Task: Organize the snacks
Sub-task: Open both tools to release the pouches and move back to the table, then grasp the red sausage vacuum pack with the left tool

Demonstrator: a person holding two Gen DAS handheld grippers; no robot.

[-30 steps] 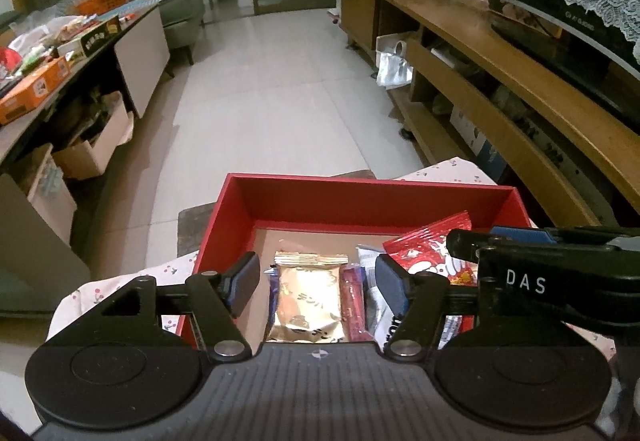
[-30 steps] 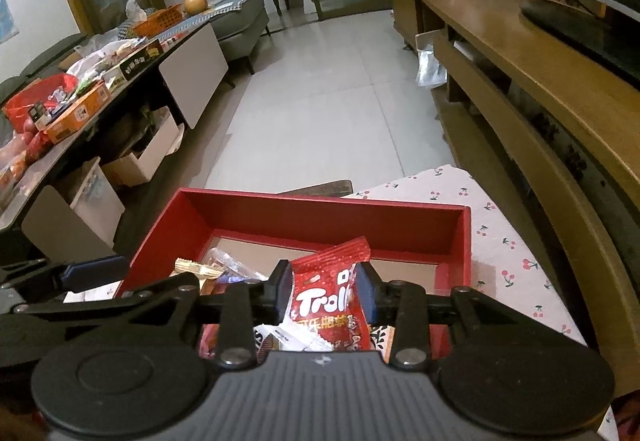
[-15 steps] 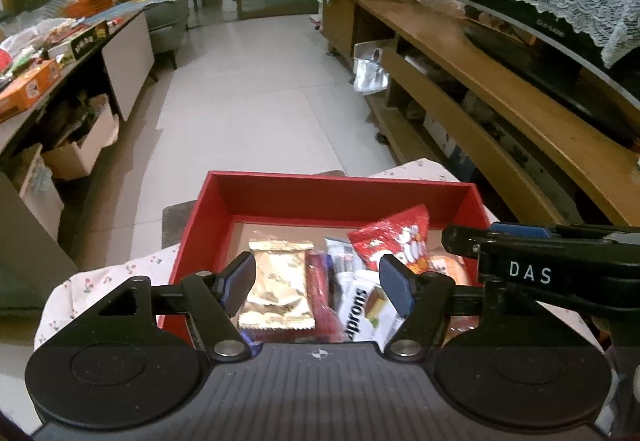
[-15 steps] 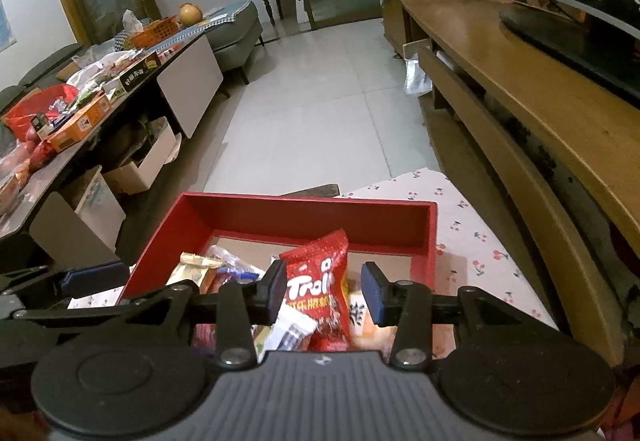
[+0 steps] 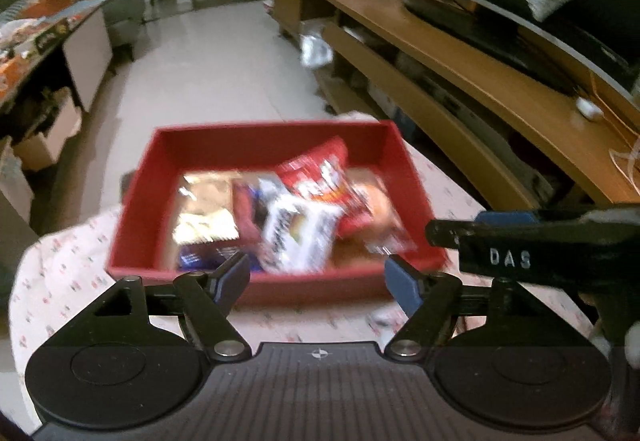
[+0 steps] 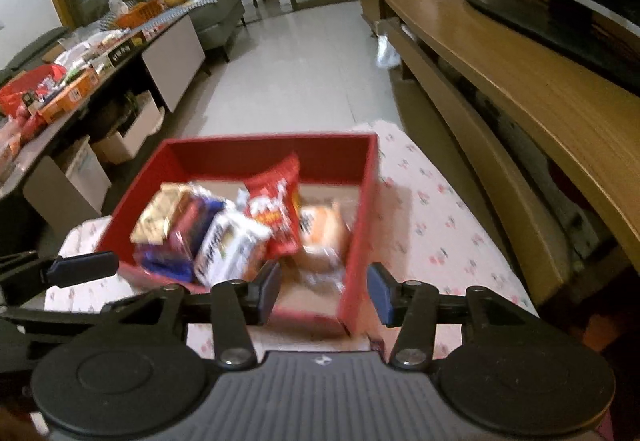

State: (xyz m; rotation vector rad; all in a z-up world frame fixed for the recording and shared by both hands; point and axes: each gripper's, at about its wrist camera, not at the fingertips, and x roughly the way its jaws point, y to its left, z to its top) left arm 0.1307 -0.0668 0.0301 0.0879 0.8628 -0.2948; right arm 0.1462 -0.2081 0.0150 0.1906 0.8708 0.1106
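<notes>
A red box stands on a cherry-print cloth and holds several snack packs. Among them are a gold pack, a white pack, a red Trolli bag leaning upright, and an orange bun pack. My left gripper is open and empty, just before the box's near wall. My right gripper is open and empty above the box's near right corner. It also shows in the left wrist view at the right.
The cloth-covered table carries the box. A long wooden TV bench runs along the right. A cluttered low table with boxes under it stands at the left. Tiled floor lies beyond.
My right gripper opened and let go of the red Trolli bag, which now leans in the box. Both grippers pulled back and up from the box.
</notes>
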